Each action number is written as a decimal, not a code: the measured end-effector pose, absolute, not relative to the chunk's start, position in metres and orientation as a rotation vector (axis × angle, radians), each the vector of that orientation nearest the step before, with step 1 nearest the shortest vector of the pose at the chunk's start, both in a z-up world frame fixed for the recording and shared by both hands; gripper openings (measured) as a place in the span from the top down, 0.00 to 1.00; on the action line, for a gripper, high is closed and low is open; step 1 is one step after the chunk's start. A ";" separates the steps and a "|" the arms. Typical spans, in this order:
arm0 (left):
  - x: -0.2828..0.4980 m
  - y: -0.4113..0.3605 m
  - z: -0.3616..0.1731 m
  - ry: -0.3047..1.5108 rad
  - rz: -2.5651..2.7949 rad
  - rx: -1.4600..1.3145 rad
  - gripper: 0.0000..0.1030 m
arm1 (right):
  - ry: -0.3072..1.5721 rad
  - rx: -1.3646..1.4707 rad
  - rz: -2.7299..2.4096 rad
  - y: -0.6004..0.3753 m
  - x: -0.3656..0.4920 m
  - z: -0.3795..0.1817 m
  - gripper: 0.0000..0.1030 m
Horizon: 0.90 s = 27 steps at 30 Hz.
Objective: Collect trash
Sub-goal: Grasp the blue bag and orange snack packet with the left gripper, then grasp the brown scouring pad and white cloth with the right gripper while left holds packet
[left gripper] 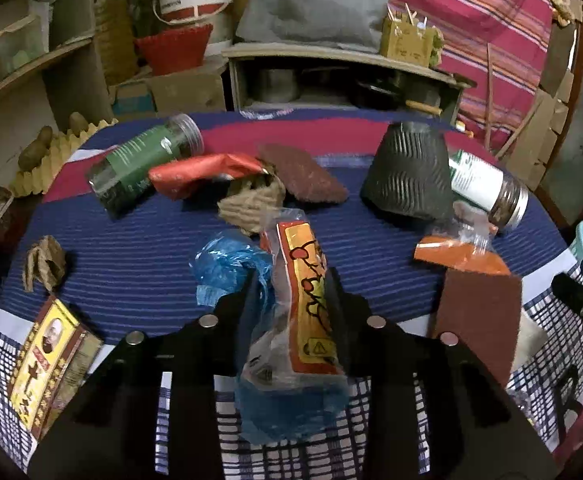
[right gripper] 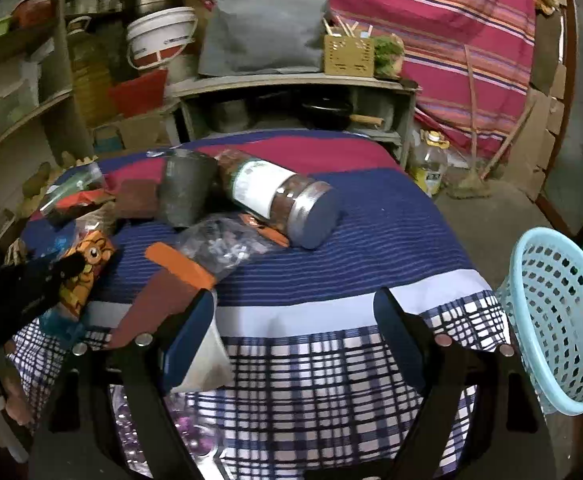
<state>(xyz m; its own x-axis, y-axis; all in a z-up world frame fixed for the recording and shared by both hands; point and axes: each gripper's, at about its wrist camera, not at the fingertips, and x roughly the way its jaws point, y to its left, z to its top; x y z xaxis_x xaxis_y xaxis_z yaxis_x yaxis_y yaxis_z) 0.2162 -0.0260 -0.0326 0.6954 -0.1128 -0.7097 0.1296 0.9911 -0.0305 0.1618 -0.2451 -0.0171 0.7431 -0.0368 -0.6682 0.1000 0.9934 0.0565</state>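
Observation:
My left gripper (left gripper: 293, 284) is shut on an orange and yellow snack wrapper (left gripper: 309, 300) with clear plastic, held with a crumpled blue plastic bag (left gripper: 227, 264) over the near table edge. The wrapper also shows at the left of the right wrist view (right gripper: 87, 264), in the left gripper. My right gripper (right gripper: 295, 308) is open and empty above the checked cloth edge. A light blue plastic basket (right gripper: 559, 320) stands right of the table. More trash lies on the table: a red wrapper (left gripper: 203, 172), crumpled cardboard (left gripper: 45, 264), an orange and clear packet (left gripper: 459, 252).
On the striped tablecloth (left gripper: 131, 256) lie a green-label jar (left gripper: 143, 160), a white-label jar (left gripper: 487, 188), a dark ribbed cup (left gripper: 411, 172), brown scrub pads (left gripper: 303, 172), a twine ball (left gripper: 251, 204) and a yellow box (left gripper: 47, 364). Cluttered shelves (right gripper: 283, 84) stand behind.

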 end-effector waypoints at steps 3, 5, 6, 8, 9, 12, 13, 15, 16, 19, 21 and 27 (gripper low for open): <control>0.210 -0.018 -0.019 0.759 -0.138 -0.012 0.72 | 0.726 0.078 -0.055 -0.236 0.159 -0.015 0.22; 0.204 -0.011 -0.008 0.727 -0.137 -0.033 0.72 | 0.725 0.072 -0.041 -0.230 0.156 -0.013 0.22; 0.200 -0.008 -0.002 0.708 -0.129 -0.037 0.73 | 0.726 0.072 -0.036 -0.228 0.155 -0.013 0.22; 0.194 -0.001 0.008 0.679 -0.123 -0.048 0.73 | 0.731 0.071 -0.016 -0.221 0.155 -0.013 0.22; 0.193 0.003 0.012 0.670 -0.126 -0.058 0.73 | 0.734 0.068 -0.009 -0.218 0.154 -0.013 0.22; 0.192 0.014 0.016 0.667 -0.120 -0.075 0.73 | 0.752 0.055 0.011 -0.205 0.155 -0.016 0.22; 0.191 0.016 0.016 0.671 -0.114 -0.078 0.73 | 0.763 0.056 0.021 -0.200 0.156 -0.018 0.22; 0.194 0.021 0.012 0.687 -0.100 -0.082 0.73 | 0.779 0.055 0.029 -0.193 0.158 -0.022 0.22; 0.196 0.023 0.009 0.698 -0.097 -0.083 0.73 | 0.788 0.054 0.028 -0.190 0.160 -0.024 0.22; 0.203 0.025 -0.001 0.737 -0.089 -0.083 0.73 | 0.812 0.068 0.035 -0.184 0.168 -0.031 0.26; 0.207 0.025 -0.005 0.749 -0.084 -0.079 0.79 | 0.839 0.084 0.046 -0.181 0.175 -0.036 0.38; 0.212 0.030 -0.008 0.757 -0.091 -0.094 0.88 | 0.806 0.087 0.073 -0.176 0.180 -0.033 0.71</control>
<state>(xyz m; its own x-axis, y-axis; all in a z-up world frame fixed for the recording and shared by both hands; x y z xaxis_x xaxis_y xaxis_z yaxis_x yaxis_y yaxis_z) 0.2119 0.0300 -0.0082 0.7234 -0.1166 -0.6806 0.0487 0.9918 -0.1181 0.1801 -0.1764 -0.0331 0.6901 0.0985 -0.7170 -0.0321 0.9939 0.1056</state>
